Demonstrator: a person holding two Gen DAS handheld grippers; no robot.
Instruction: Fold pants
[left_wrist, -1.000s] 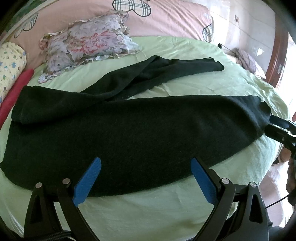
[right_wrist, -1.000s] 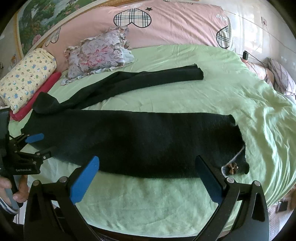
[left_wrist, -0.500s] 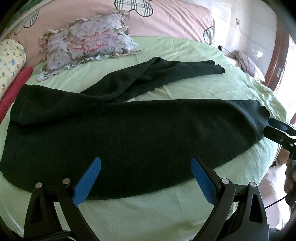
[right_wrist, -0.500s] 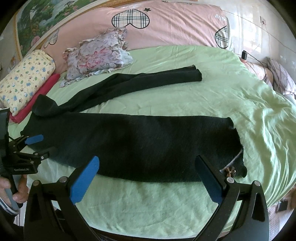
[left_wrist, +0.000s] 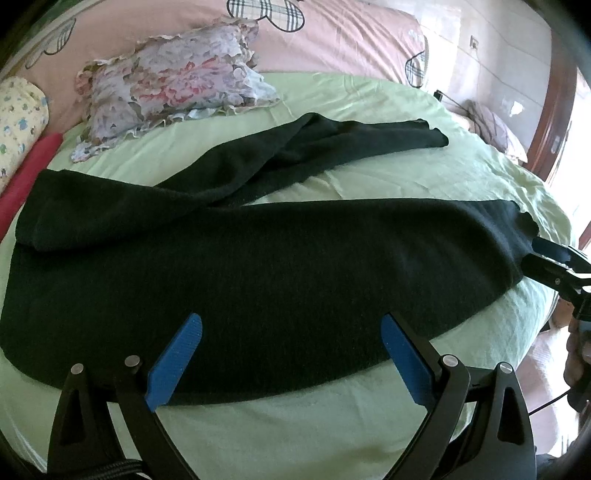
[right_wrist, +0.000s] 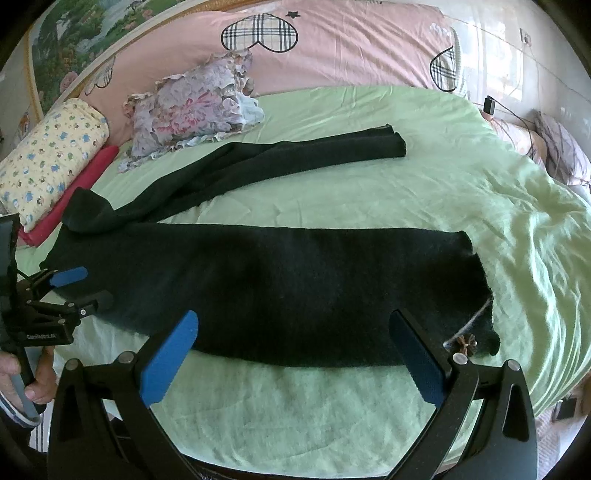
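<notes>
Here, nearest first.
Left gripper (left_wrist: 291, 363): jaws spread wide, holding nothing, hovering over the near edge of the pants, at the waist end; probably lined up to take that edge.
Right gripper (right_wrist: 293, 360): jaws equally wide, empty, poised above the near edge towards the cuff end, likely so both ends can be lifted together.
Pants (right_wrist: 266, 284): black knit, lying on the green bed (right_wrist: 295, 406); the near leg stretches flat, side to side, near the bed's front edge, with a small brown ornament (right_wrist: 466, 343) at its cuff.
Far leg (left_wrist: 332, 147): splayed away diagonally towards the pillows, so no fold is made yet; to my mind it needs bringing over the near one.
Floral pillow (right_wrist: 199, 107): beyond the pants, clear of them.
Pink headboard cover (right_wrist: 332, 44): farthest back.
</notes>
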